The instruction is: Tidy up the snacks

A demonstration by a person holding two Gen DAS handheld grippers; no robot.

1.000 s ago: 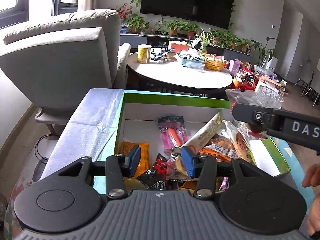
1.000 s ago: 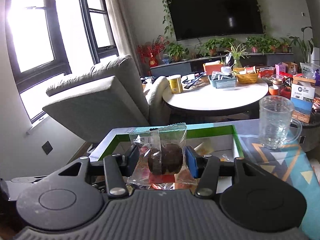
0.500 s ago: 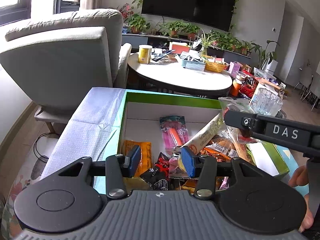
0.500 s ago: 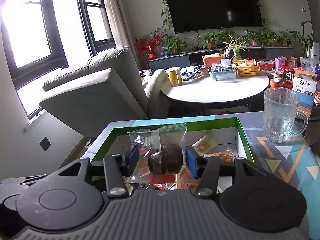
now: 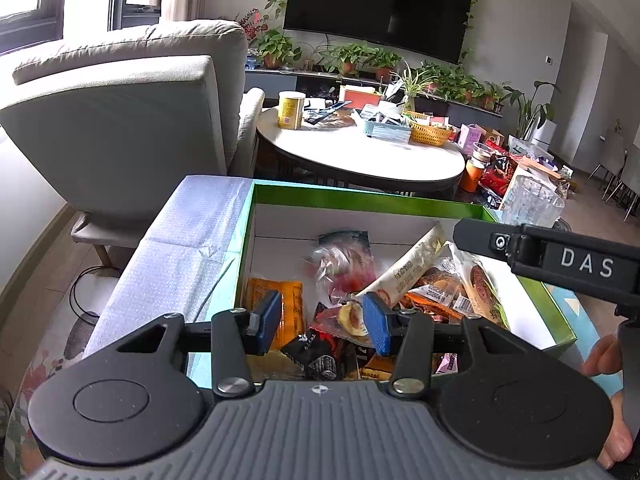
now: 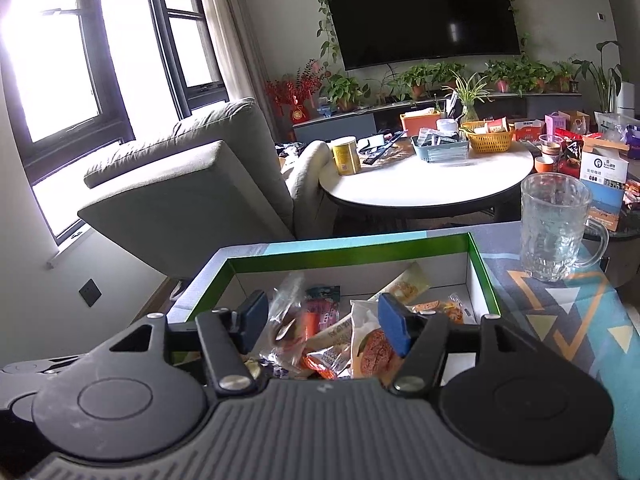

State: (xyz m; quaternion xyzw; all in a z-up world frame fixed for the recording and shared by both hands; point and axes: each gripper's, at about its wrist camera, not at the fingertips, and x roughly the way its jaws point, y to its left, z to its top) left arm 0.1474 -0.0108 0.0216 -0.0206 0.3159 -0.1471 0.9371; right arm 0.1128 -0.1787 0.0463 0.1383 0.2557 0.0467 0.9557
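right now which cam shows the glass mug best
The right wrist view: the glass mug stands whole, handle visible, on the patterned cloth. The left wrist view shows only its top, behind the right gripper's arm.

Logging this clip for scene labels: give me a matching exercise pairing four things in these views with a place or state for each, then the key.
Things:
1. right gripper
2. glass mug
3. yellow can
4. long cream snack packet

Places or states:
A. on the round white table
B. open above the green-rimmed box, nothing between the fingers
C. leaning inside the box among other snacks
D. standing on the patterned cloth, outside the box

Pairs: 1-B, 2-D, 3-A, 4-C
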